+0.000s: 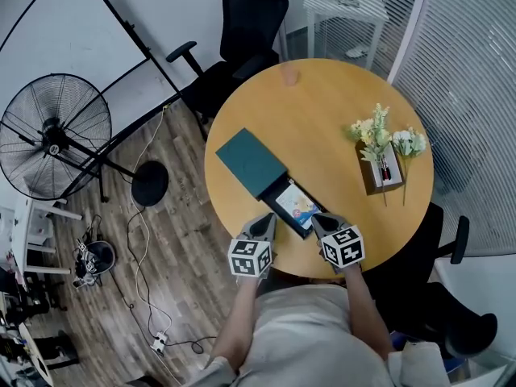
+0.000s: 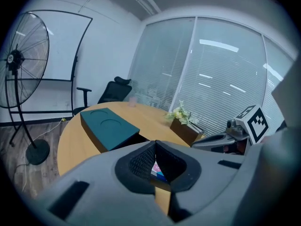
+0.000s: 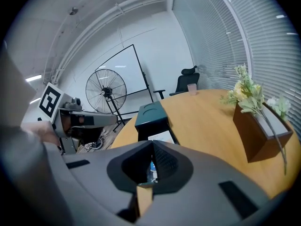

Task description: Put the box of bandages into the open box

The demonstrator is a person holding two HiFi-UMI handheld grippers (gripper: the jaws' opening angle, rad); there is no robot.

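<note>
Here, colourful bandage box [image 1: 299, 207] in tray [image 1: 271, 199], left tool [image 1: 266, 221], right tool [image 1: 321, 219] pressed together.

box of bandages [image 1: 295, 206] being covered at its near edge by the tips of the left gripper [image 1: 266, 218] and right gripper [image 1: 317, 219], showing only as a coloured sliver past each pair of closed jaws, its print being too small to read, fan [image 2: 19, 55] getting clipped at the left

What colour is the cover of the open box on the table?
Dark teal; the cover shows best in the head view.
</note>
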